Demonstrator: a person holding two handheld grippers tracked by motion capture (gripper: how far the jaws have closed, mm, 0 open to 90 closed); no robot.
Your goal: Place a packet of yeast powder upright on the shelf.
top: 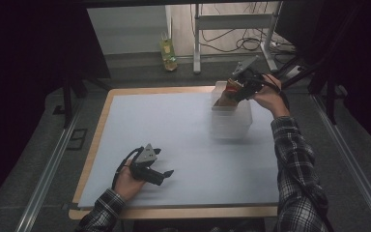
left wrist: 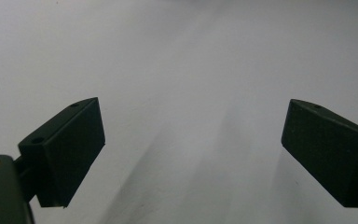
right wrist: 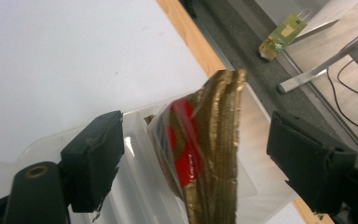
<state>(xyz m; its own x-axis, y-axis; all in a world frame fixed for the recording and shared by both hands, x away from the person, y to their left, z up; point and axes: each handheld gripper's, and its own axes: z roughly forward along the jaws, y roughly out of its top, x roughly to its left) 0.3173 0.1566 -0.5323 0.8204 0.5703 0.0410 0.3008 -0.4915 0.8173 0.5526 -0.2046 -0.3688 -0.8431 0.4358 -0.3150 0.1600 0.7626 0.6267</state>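
Note:
A gold and red foil packet [right wrist: 205,140] stands upright in a clear plastic bin [right wrist: 42,144]; my right gripper [right wrist: 193,149] is open around it, with a gap between each black pad and the foil. From above, the right gripper [top: 236,89] hovers over the bin [top: 231,123] at the table's far right, and the packet [top: 228,95] sticks out of the bin's top. My left gripper [top: 166,173] rests low at the near left of the white sheet. Its jaws stand wide open, and between them the left gripper [left wrist: 193,154] has just bare white surface.
A white sheet [top: 174,135] covers the wooden table, whose edge shows at the left and front. On the floor beyond the table lies a yellow-green pack [top: 168,54], with metal frame legs [top: 196,38] and cables behind it. Dark curtains close both sides.

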